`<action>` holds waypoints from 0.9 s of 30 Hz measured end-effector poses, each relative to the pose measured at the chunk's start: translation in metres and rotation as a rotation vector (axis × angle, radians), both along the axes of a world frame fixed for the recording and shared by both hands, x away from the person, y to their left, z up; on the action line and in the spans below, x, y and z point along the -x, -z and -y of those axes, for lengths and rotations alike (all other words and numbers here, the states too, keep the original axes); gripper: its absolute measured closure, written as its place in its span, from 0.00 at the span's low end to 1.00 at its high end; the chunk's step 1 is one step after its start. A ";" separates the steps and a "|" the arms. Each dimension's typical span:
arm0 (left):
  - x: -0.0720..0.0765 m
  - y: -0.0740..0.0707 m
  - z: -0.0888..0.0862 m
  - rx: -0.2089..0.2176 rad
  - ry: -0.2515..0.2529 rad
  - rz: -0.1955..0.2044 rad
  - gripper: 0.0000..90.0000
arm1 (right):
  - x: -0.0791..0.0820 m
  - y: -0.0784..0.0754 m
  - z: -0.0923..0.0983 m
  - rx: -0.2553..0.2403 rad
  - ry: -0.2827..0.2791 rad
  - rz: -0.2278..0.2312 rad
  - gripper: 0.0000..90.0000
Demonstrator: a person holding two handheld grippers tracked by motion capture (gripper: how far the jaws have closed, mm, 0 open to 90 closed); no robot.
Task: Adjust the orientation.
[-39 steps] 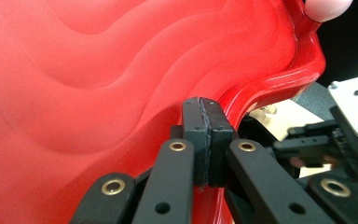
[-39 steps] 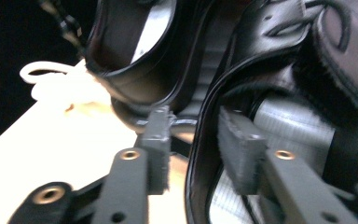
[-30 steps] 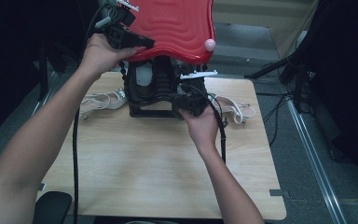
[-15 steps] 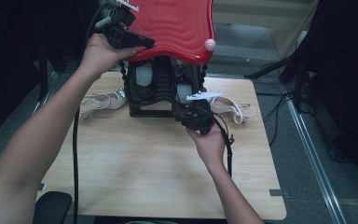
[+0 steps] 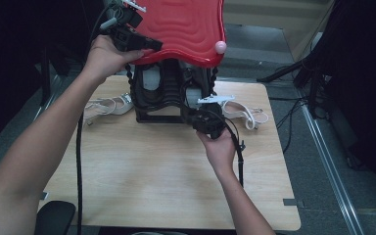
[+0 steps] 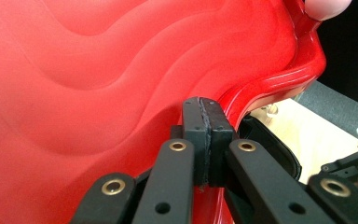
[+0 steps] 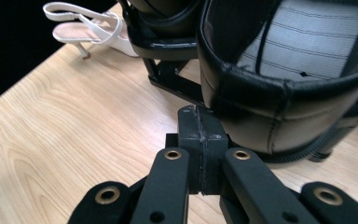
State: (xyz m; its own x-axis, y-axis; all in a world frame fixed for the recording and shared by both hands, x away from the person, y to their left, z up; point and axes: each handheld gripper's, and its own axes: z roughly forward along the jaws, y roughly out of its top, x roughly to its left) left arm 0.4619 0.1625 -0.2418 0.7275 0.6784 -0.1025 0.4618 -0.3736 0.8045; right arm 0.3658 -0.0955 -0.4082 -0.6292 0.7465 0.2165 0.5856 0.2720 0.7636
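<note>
A red wavy lid (image 5: pixel 186 24) with a pink knob (image 5: pixel 221 47) is tipped up above a black rack (image 5: pixel 159 117) that holds black shoes (image 5: pixel 161 90). My left gripper (image 5: pixel 152 47) is at the lid's front left rim. In the left gripper view its pads (image 6: pixel 196 126) meet with nothing between them, right against the red lid (image 6: pixel 98 84). My right gripper (image 5: pixel 193 113) is low at the rack's front right, also shut and empty. In the right gripper view its tips (image 7: pixel 199 114) sit just in front of a black shoe (image 7: pixel 284 93).
White heeled sandals lie on the wooden table (image 5: pixel 152 181), one (image 5: pixel 110 104) left of the rack and one (image 5: pixel 245 113) to its right. The left sandal (image 7: pixel 88 28) also appears far off in the right gripper view. Cables trail from both grippers.
My right gripper has dropped from the shoes' upper part down to the rack's front right corner near the table. The left gripper and the raised lid have stayed put.
</note>
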 end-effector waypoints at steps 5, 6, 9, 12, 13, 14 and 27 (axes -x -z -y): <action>0.000 0.000 0.000 -0.001 0.001 0.003 1.00 | -0.004 0.000 -0.003 -0.012 -0.005 0.003 1.00; 0.000 0.000 0.000 -0.002 0.002 0.003 1.00 | -0.005 0.000 -0.003 -0.017 -0.009 0.001 1.00; 0.000 0.000 0.000 -0.004 0.001 0.002 1.00 | -0.006 0.000 -0.001 -0.016 -0.016 0.008 1.00; 0.000 0.000 0.000 -0.004 0.002 0.003 1.00 | -0.008 -0.001 -0.002 -0.007 -0.007 0.015 1.00; 0.000 0.000 0.000 -0.005 0.002 0.002 1.00 | -0.009 -0.002 -0.002 -0.005 -0.003 0.013 1.00; 0.000 0.000 0.000 -0.005 0.001 0.002 1.00 | -0.011 -0.002 -0.002 0.001 0.008 0.016 1.00; 0.000 0.000 0.000 -0.006 0.003 0.006 1.00 | -0.041 -0.011 -0.001 -0.022 0.059 0.022 1.00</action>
